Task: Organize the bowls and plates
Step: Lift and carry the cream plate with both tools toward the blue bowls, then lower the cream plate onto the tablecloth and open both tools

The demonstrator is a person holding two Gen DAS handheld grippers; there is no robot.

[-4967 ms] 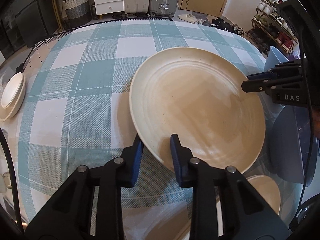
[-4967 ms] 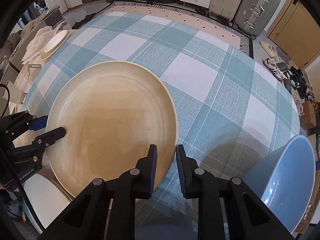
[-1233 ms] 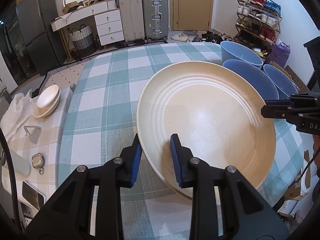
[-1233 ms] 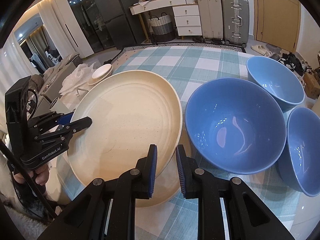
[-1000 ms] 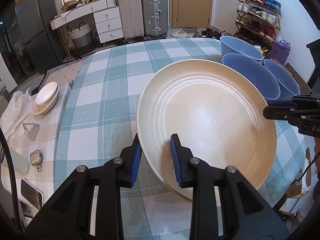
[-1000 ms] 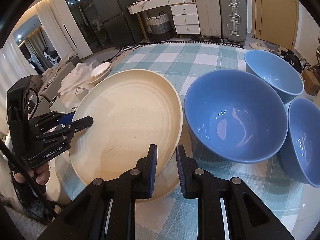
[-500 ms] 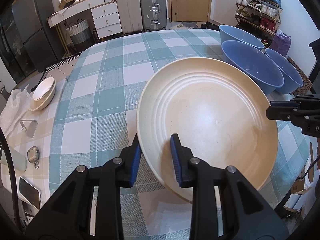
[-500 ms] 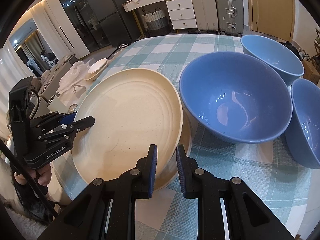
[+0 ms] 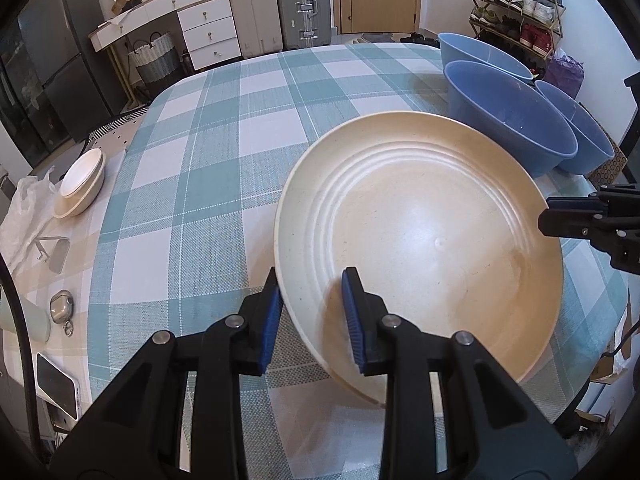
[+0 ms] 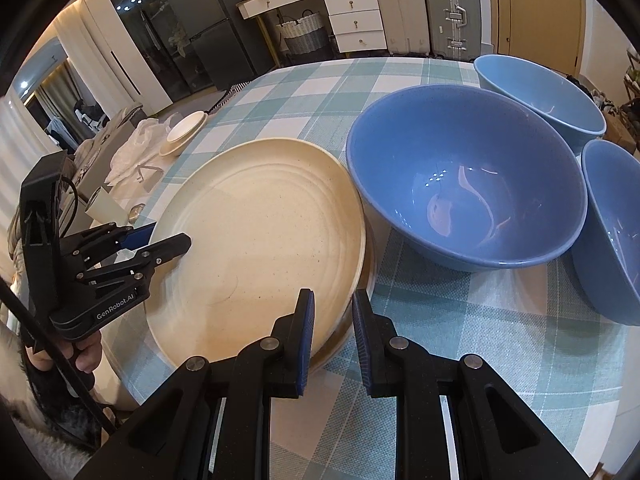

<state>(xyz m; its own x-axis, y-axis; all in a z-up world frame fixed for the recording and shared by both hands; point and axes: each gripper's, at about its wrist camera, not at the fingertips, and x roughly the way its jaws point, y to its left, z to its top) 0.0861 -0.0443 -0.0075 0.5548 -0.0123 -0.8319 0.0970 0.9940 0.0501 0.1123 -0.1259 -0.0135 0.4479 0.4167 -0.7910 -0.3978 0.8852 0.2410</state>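
A large cream plate (image 9: 420, 236) (image 10: 260, 240) is held at both rims, low over a second cream plate (image 10: 370, 276) whose edge shows beneath it. My left gripper (image 9: 312, 304) is shut on the plate's near rim; it also shows in the right wrist view (image 10: 160, 240). My right gripper (image 10: 332, 320) is shut on the opposite rim; it shows in the left wrist view (image 9: 560, 216). Three blue bowls stand beside the plate: a big one (image 10: 464, 176), one behind (image 10: 540, 92), one at right (image 10: 612, 224).
The table has a teal checked cloth (image 9: 208, 160). Small cream dishes (image 9: 80, 188) sit stacked at its left edge, near a white bag (image 9: 20, 216), a phone (image 9: 56, 384) and earbud case (image 9: 60, 306). Suitcases, drawers and a shoe rack stand behind.
Both grippers have brought the plate down toward the table beside the blue bowls. It now sits lower and flatter over the second cream plate. Both grips are unchanged.
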